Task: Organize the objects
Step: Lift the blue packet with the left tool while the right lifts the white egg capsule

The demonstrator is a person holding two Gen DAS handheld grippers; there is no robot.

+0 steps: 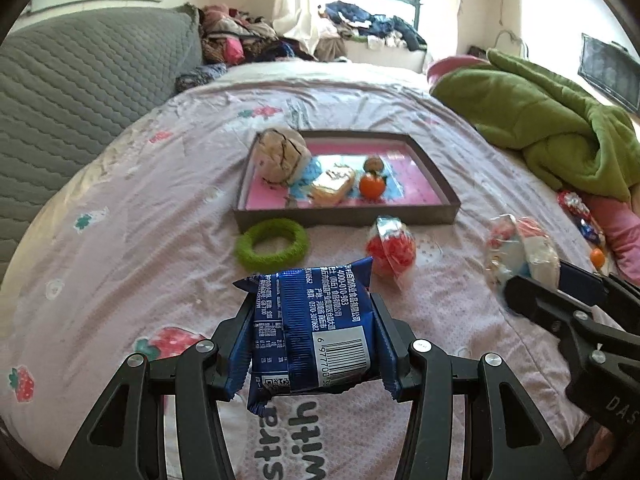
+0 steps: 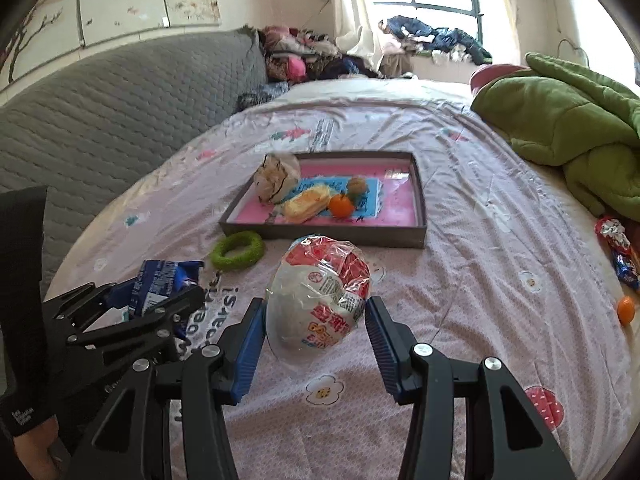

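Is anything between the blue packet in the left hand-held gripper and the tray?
Partly. The green ring lies on the bedsheet just before the tray's near wall, left of the straight line from the blue packet. A red-and-clear packet lies to the right. Carried above them, nothing visible blocks it.

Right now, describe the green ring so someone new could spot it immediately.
Find the dark-rimmed tray with the pink floor on the bedsheet. The green ring lies on the sheet just outside the tray's near-left corner. It is the only fuzzy, unwrapped loop; its neighbours are shiny packaged snacks.
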